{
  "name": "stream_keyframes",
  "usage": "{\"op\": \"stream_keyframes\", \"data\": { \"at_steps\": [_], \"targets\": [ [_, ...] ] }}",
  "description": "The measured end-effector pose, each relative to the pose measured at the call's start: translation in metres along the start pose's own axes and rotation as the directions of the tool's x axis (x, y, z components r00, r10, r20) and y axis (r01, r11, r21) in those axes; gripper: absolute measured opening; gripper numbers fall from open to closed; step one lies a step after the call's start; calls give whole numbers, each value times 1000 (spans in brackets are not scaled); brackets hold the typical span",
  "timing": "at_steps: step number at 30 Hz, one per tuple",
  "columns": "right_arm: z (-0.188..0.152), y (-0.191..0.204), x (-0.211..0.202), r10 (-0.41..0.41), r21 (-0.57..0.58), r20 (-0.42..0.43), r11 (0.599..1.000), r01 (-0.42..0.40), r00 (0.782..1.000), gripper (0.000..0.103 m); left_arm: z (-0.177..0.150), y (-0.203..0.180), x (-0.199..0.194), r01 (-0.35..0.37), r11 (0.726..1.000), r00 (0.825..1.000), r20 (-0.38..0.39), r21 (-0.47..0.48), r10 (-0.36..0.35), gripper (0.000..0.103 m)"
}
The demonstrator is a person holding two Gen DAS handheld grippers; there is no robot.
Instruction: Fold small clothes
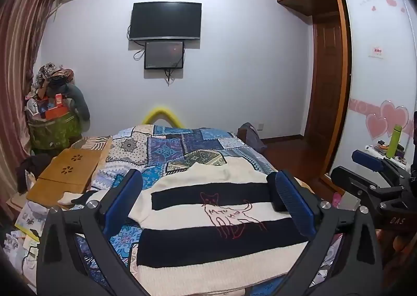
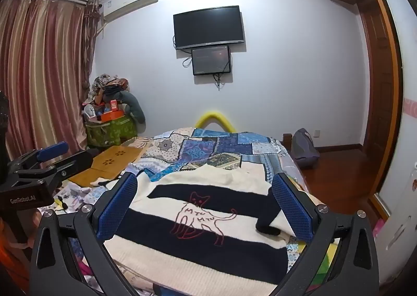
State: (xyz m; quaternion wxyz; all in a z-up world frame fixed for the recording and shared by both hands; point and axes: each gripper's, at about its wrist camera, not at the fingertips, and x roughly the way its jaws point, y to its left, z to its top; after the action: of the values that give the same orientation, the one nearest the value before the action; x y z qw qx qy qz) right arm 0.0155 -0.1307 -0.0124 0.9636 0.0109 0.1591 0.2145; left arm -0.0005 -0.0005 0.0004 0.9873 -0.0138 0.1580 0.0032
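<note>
Knitted sweater (image 1: 216,217) (image 2: 208,220), cream with broad black stripes, red-outlined cat on front. Spread flat, front up, on patchwork bedcover, hem nearest cameras. One sleeve folded across the body.

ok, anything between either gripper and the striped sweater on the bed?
Nothing visible. The sweater lies flat on the patchwork quilt, its top bare; left gripper and right gripper are open above it.

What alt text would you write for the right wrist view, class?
A cream and black striped sweater with a red cat outline lies flat on a patchwork bedspread, framed by the open, empty right tongs. Behind, a dark television hangs on the wall.
</note>
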Motion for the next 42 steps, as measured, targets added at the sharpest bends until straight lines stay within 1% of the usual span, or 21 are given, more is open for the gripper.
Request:
{"op": "stream_keyframes", "data": {
  "at_steps": [4, 8, 10, 19, 29, 42],
  "targets": [
    [1, -1, 0, -1, 3, 0, 1000, 1, 1000, 103, 0, -5, 5, -14, 1000, 1000, 9, 9, 14, 103],
    [1, -2, 0, -1, 1, 4, 1000, 1, 1000, 103, 1, -12, 7, 1, 1000, 1000, 9, 16, -1, 103],
    [2, -10, 0, -4, 3, 3, 1000, 4, 1000, 103, 0, -6, 3, 14, 1000, 1000, 16, 9, -14, 103],
    [4, -6, 0, -10, 3, -3, 1000, 10, 1000, 103, 1, 0, 0, 23, 1000, 1000, 15, 12, -23, 103],
    [4, -6, 4, -13, 5, -2, 1000, 14, 1000, 103, -2, -2, 2, 11, 1000, 1000, 11, 19, -11, 103],
    [5, -6, 5, -16, 6, -1, 1000, 16, 1000, 103, -1, -3, 4, 13, 1000, 1000, 6, 17, -13, 103]
  ]
}}
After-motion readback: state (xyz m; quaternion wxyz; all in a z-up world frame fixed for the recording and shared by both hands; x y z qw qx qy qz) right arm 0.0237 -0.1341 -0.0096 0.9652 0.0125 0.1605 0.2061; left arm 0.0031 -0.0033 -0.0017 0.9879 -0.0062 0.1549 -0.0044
